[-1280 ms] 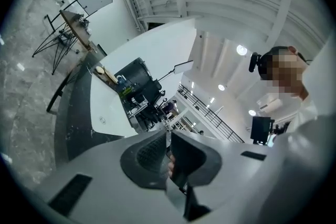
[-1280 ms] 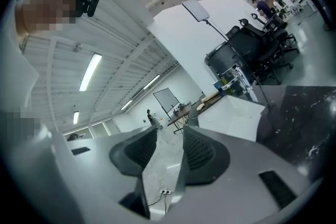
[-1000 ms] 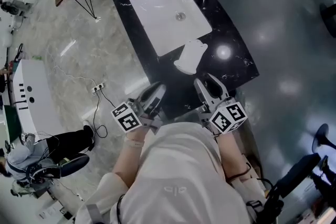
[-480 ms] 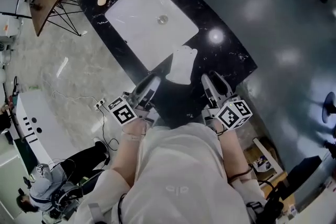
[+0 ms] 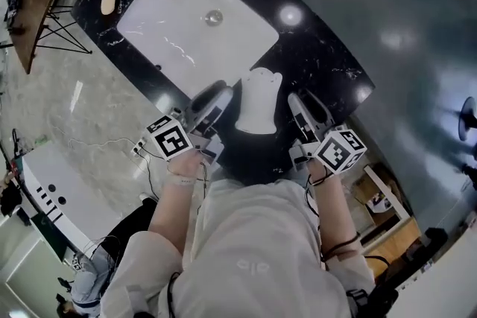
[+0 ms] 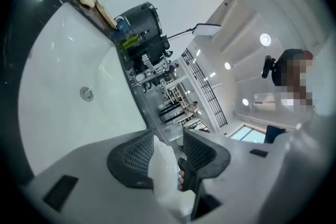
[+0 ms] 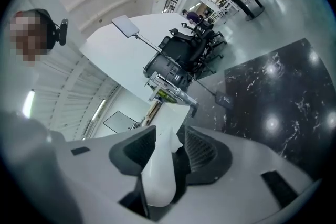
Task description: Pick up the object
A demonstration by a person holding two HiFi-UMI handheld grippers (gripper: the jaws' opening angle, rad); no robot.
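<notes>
The object [image 5: 257, 102] lies at the desk's [image 5: 328, 56] near edge, ungripped within the gaps of your open right tool [image 5: 305, 100] and just-opening left tool [image 5: 211, 96].

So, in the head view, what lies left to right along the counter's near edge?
Left gripper → white object → right gripper. The left jaws have just been opening, with the object between them in the left gripper view.

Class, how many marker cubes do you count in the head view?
2. One marker cube lies lower left of the white object, the other lower right; none seems hidden.
</notes>
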